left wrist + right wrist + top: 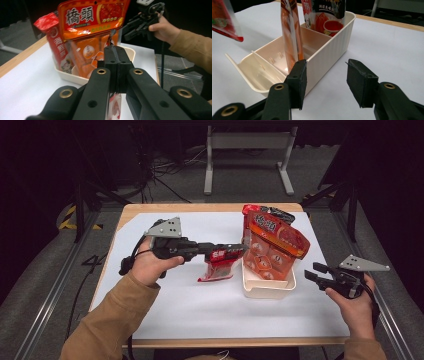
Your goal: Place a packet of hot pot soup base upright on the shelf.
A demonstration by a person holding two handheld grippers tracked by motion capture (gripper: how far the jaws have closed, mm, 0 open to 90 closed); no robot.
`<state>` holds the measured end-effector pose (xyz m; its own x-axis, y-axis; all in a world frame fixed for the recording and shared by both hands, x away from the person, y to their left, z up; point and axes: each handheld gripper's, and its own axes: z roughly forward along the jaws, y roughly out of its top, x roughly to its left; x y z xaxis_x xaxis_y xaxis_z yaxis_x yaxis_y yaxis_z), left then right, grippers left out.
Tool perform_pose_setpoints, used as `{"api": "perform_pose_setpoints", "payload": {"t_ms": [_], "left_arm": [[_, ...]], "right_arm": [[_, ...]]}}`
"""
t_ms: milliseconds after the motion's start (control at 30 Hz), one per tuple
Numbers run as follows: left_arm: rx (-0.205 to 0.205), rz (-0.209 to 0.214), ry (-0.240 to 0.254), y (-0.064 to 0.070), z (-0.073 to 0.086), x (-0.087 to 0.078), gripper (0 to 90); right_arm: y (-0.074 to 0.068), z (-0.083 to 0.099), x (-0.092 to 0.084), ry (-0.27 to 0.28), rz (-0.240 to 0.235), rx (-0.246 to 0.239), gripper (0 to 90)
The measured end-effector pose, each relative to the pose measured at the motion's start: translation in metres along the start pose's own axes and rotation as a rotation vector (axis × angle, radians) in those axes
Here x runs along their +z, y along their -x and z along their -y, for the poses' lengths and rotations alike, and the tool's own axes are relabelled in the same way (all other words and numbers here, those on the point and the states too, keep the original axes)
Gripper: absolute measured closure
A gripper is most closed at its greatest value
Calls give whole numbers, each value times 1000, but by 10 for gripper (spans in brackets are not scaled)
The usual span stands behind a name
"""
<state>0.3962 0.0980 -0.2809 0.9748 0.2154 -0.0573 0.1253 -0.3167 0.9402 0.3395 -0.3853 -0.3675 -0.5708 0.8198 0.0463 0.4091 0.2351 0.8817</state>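
Observation:
My left gripper [239, 251] is shut on the top edge of a small red sauce packet [220, 265], which hangs above the white sheet just left of a cream bin [267, 290]. Its own view shows the jaws pressed together [115, 61] with the packet [115, 107] dangling below. A large orange packet [272, 245] stands upright in the bin, with a red packet [56, 47] behind it. My right gripper [312, 271] stands open to the right of the bin, its fingers [297, 80] apart with nothing between them, close to the bin's wall [329, 50].
The bin has dividers, and its near compartment [259, 72] holds nothing. A white sheet [175, 310] covers the wooden table. A metal stand [247, 150] and cables lie on the floor beyond the far edge.

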Motion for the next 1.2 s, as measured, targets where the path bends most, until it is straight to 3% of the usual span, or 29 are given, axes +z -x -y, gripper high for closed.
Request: {"api": "perform_pose_setpoints", "payload": {"t_ms": [300, 533, 967, 1200], "left_arm": [[29, 30, 27, 12, -10, 11, 900], [49, 20, 49, 16, -17, 18, 900], [87, 58, 90, 23, -28, 40, 900], [82, 76, 96, 22, -29, 54, 900]], "right_arm": [[-2, -3, 2, 1, -5, -11, 509], [-2, -4, 4, 2, -8, -14, 509], [-1, -4, 4, 7, -14, -14, 509], [-1, -4, 3, 8, -16, -12, 509]]}}
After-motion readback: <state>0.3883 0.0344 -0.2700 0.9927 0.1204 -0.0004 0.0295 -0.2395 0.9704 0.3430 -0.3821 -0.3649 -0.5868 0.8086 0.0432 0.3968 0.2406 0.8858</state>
